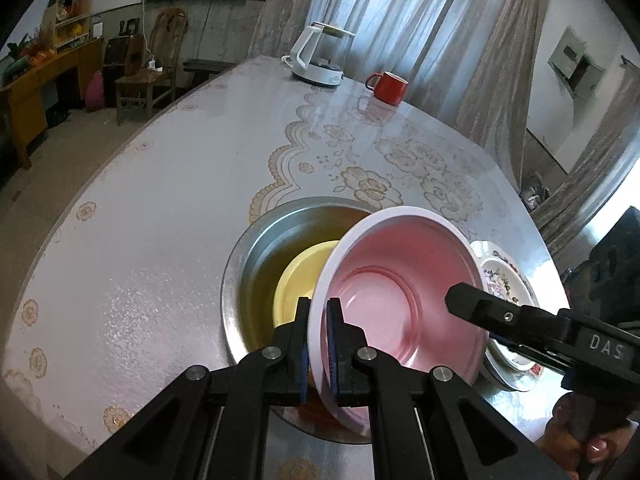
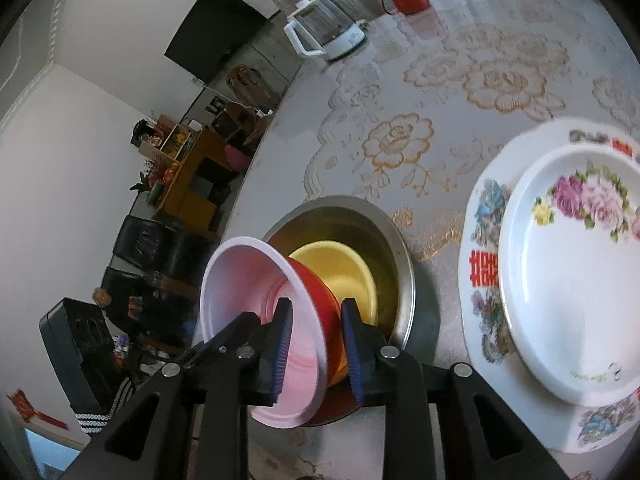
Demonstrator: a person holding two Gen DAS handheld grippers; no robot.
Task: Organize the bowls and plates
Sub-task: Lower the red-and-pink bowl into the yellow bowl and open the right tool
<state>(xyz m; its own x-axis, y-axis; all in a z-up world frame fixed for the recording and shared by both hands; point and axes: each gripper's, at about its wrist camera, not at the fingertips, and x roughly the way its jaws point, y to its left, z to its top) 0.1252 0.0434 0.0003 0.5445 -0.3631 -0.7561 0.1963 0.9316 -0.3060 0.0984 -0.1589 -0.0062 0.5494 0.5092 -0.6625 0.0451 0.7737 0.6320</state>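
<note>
The left gripper is closed tight on the rim of the pink bowl, one blue pad inside the rim and one outside. The right gripper stands at the opposite side of the same rim with its jaws a little apart; the rim is between the blue pads, but I cannot tell if they press on it.

The pink bowl is tilted steeply, almost on its edge, above the near side of the steel basin. Its inside is pale pink with a white rim and a round step in the bottom; its outside is red. Inside the basin lies a yellow bowl, just behind the pink one.

Just beside the basin, on the table, lie two stacked plates. The white plate on top bears painted pink and purple flowers. The larger plate under it has a scalloped edge, blue flowers and red Chinese double-happiness characters.

On the right gripper's black body, white letters read "DAS". At the far side of the table stand a red mug and a white kettle.
</note>
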